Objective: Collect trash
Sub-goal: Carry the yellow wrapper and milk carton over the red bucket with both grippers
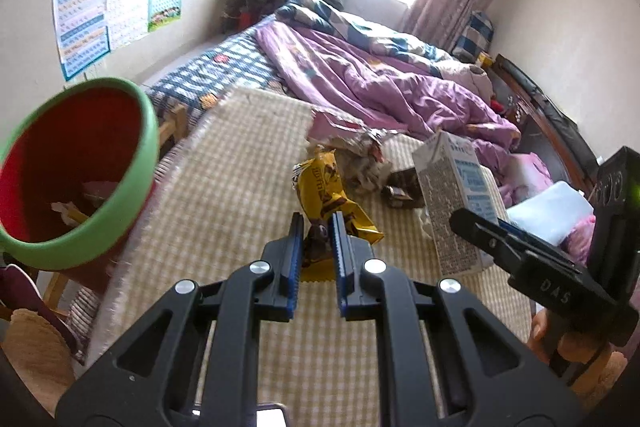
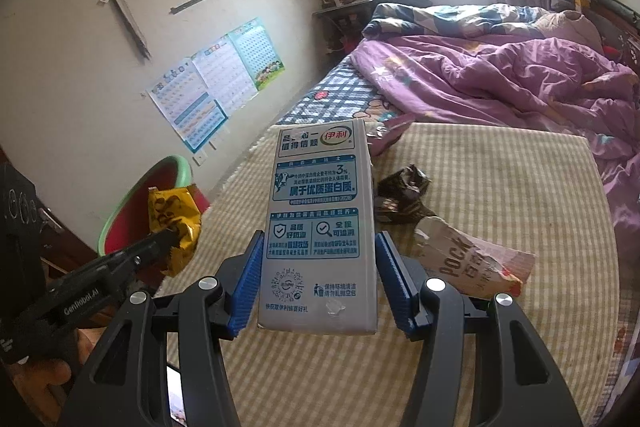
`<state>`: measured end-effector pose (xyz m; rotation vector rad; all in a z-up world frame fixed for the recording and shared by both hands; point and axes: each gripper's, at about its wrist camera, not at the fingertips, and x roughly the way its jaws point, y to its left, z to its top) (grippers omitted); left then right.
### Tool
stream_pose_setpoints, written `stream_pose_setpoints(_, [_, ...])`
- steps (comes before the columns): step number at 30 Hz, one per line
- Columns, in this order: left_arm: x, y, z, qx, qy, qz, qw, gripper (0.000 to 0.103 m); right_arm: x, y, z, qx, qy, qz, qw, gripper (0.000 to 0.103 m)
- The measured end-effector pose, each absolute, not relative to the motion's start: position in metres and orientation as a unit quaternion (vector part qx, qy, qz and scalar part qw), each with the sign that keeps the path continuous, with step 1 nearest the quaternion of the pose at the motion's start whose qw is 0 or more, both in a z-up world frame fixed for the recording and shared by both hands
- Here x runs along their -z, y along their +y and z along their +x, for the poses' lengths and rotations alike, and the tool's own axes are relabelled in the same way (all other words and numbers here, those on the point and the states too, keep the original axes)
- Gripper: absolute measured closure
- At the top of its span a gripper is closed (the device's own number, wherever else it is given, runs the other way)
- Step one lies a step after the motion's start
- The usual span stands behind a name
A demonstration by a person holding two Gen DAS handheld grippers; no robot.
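Observation:
My left gripper [image 1: 316, 223] is shut on a yellow snack wrapper [image 1: 324, 187] and holds it above the checked table cloth; the wrapper also shows in the right wrist view [image 2: 174, 223]. My right gripper [image 2: 318, 243] is shut on a white and blue milk carton [image 2: 320, 223], held upright; the carton also shows in the left wrist view [image 1: 456, 211]. A red bin with a green rim [image 1: 76, 171] stands to the left, with scraps inside. It also shows in the right wrist view [image 2: 132, 211].
On the table [image 2: 500, 187] lie a crumpled dark wrapper [image 2: 402, 195], a torn pink Pocky box [image 2: 472, 263] and more foil wrappers [image 1: 360, 151]. A bed with a purple quilt [image 1: 380, 79] runs behind the table. A wooden chair [image 1: 36, 307] stands at lower left.

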<state>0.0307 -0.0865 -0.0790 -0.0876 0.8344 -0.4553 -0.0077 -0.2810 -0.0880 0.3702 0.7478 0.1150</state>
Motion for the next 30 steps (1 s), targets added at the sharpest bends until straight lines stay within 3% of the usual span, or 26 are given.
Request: stream_pose_setpoints(30, [0.077, 0.016, 0.041, 0.105, 0.378, -0.064, 0.918, 0.089, 0.082, -0.199, 0.020, -0.136, 0.373, 0.159, 0.904, 0.049])
